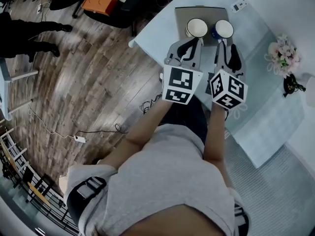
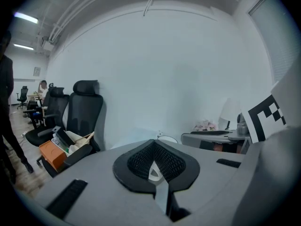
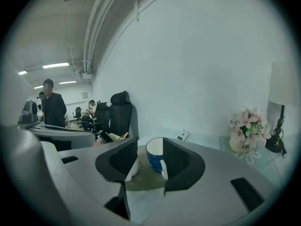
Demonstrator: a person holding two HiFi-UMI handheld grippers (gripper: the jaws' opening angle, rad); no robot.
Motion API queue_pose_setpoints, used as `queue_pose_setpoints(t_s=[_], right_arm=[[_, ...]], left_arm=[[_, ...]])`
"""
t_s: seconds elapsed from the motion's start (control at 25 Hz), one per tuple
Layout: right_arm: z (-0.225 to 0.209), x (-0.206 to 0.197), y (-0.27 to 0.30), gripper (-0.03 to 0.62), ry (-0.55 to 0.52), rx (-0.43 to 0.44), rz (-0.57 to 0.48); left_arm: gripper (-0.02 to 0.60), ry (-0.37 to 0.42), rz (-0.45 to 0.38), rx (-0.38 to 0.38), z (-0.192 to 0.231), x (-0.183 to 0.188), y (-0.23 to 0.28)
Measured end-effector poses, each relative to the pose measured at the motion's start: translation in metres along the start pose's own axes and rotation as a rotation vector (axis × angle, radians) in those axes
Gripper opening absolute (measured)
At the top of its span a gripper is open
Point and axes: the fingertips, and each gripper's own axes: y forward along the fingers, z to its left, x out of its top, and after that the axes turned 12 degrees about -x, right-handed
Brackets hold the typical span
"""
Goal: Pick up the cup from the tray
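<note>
Open-plan office, by all signs. Marked by black high-backed swivel chairs [image 2: 84,112], a person [image 3: 92,105] seated at a far desk, and ceiling strip lights [image 3: 55,66]. Also wood-look floor [image 1: 83,77] with a trailing power strip [image 1: 79,138], and a white worktop [image 1: 256,77] bearing potted flowers [image 3: 243,134].

Flowers [image 1: 282,52] and a remote [image 1: 239,5] sit on the tabletop [image 1: 261,97], a cable [image 1: 78,138] trailing across the wooden floor [image 1: 88,77] at left.
</note>
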Motion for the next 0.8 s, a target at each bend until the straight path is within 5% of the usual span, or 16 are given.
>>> queue_pose_setpoints(t_s=[0.24,0.8], right_arm=[[-0.005,-0.017,0.018,0.261,-0.026,0.045,0.058],[-0.005,-0.05,0.076,0.325,-0.064,0.106,0.165]], left_arm=[[0.005,-0.026,0.027,0.002,-0.005,-0.013,0.012],[0.005,-0.051,0.061,0.052,0.003,-0.019,0.025]])
